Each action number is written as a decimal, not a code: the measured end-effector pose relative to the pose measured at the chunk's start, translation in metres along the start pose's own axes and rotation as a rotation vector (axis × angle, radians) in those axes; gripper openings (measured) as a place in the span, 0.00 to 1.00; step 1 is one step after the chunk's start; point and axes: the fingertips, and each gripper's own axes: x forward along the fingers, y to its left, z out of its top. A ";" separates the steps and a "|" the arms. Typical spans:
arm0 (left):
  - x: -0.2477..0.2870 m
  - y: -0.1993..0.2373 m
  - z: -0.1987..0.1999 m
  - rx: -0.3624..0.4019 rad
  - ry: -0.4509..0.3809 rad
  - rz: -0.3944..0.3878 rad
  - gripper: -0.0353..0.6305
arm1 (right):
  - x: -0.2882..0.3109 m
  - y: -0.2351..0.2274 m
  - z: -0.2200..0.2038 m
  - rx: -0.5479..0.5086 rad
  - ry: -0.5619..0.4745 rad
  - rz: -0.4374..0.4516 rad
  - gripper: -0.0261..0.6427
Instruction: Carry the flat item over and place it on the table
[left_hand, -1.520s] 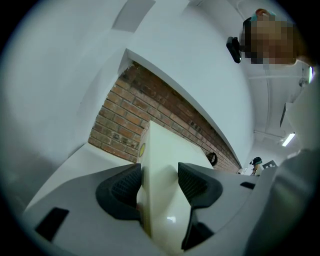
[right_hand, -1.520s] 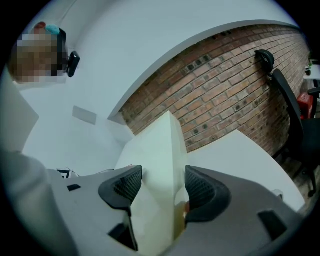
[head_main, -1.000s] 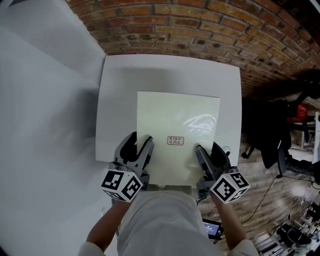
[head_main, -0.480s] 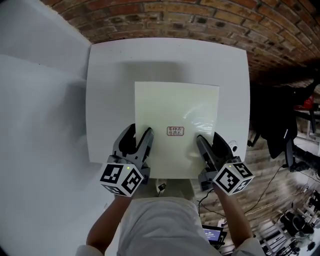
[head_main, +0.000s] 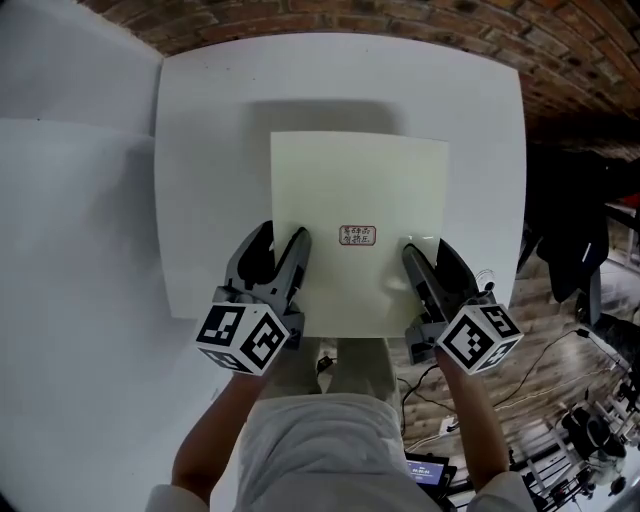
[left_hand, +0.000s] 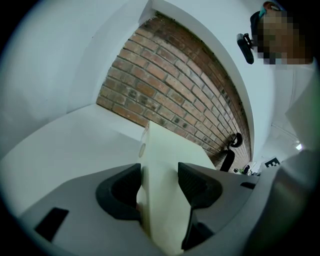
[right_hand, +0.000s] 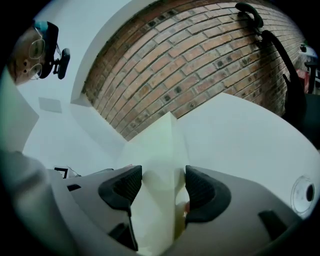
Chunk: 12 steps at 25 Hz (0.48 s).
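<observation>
Two grippers are clamped on one pale cream flat square board (head_main: 360, 190), both at its near edge: the left gripper (head_main: 280, 250) close to the left corner, the right gripper (head_main: 430, 262) close to the right corner. In the left gripper view the sheet is seen pinched between the dark ribbed jaws, and the same is shown in the right gripper view, so neither claw is released.

The board is stretched away from both claws toward the red brick wall (head_main: 350, 15), so its whole sheet lies ahead of the jaws and over the white square table (head_main: 210, 150). As the board is roughly square, no long axis can be singled out; its sides are set nearly parallel to the table's edges. A small red-printed label (head_main: 357, 236) is carried on its near half, between the two grippers.

The board's near edge is seen about level with the table's near edge, and bare table is left on the left, right and far sides. A soft shadow (head_main: 320, 115) is cast beyond the far edge, from which the board is judged to be held a little above the surface; contact cannot be settled. Neither hand is nearer, and the load is shared evenly. A level lowering, then release of both claws, is judged to remain. No container is seen
</observation>
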 end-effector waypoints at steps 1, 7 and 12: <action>0.004 0.003 -0.002 -0.001 0.004 0.000 0.41 | 0.003 -0.002 -0.001 0.002 0.004 -0.004 0.44; 0.028 0.020 -0.008 -0.008 0.024 0.006 0.41 | 0.029 -0.018 -0.004 0.005 0.013 -0.022 0.44; 0.043 0.031 -0.011 -0.005 0.032 0.012 0.41 | 0.044 -0.027 -0.005 0.007 0.025 -0.049 0.44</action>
